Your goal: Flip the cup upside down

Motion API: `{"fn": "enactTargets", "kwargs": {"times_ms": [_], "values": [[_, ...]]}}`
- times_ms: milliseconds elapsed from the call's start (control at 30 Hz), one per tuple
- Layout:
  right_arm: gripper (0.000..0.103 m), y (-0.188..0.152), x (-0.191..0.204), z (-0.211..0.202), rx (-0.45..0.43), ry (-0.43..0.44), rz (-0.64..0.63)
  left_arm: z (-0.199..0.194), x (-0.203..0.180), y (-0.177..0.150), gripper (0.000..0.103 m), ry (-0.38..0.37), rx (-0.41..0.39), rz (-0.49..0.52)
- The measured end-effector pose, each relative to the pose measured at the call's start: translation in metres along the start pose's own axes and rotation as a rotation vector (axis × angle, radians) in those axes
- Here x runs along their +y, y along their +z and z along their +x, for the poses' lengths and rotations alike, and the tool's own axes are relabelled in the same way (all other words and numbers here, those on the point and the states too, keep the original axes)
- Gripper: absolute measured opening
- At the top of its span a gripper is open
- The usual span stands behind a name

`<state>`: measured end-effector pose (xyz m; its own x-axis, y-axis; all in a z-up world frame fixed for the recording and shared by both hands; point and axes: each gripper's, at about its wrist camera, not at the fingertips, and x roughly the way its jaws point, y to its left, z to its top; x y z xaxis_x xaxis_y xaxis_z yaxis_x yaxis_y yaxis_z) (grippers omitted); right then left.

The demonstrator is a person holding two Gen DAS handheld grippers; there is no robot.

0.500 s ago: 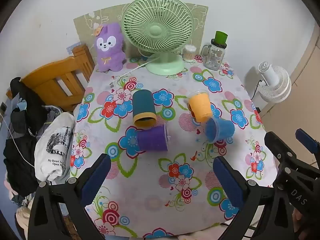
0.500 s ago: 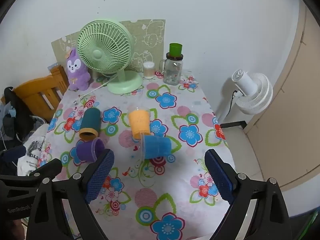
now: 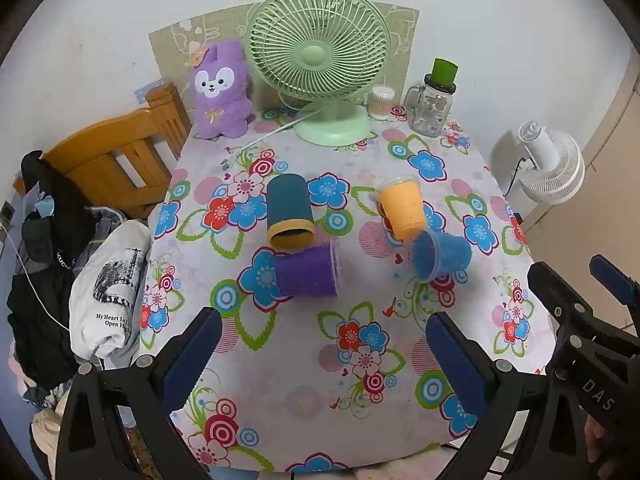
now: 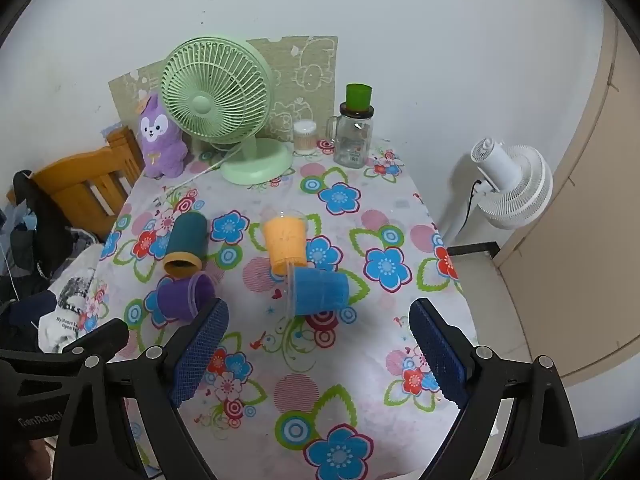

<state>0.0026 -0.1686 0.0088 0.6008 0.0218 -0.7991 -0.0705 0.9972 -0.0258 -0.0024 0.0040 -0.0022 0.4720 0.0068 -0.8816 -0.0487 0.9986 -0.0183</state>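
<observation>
Several cups lie on their sides on the floral table: a dark teal cup (image 3: 289, 212) with a tan rim, a purple cup (image 3: 308, 272) touching it in front, an orange cup (image 3: 401, 207) and a blue cup (image 3: 440, 256) against it. They also show in the right wrist view: teal (image 4: 186, 242), purple (image 4: 184, 296), orange (image 4: 285, 242), blue (image 4: 318, 290). My left gripper (image 3: 324, 360) is open and empty, above the table's near edge. My right gripper (image 4: 320, 354) is open and empty, just short of the blue cup.
A green desk fan (image 3: 320, 60), a purple plush toy (image 3: 220, 90), a cotton-swab jar (image 3: 382, 102) and a glass jar with a green lid (image 3: 434, 100) stand at the back. A wooden chair (image 3: 120, 160) and clothes are left; a white fan (image 4: 508, 184) is right.
</observation>
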Motion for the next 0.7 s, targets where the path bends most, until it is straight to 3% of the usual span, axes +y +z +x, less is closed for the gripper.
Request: {"fn": "enactTargets", "kwargs": {"times_ms": [700], "values": [[0.094,-0.0032,0.0057,0.006,0.02,0.008,-0.023,0.0034,0.0027,-0.0016,0.103,-0.008,0.008,-0.002]]}}
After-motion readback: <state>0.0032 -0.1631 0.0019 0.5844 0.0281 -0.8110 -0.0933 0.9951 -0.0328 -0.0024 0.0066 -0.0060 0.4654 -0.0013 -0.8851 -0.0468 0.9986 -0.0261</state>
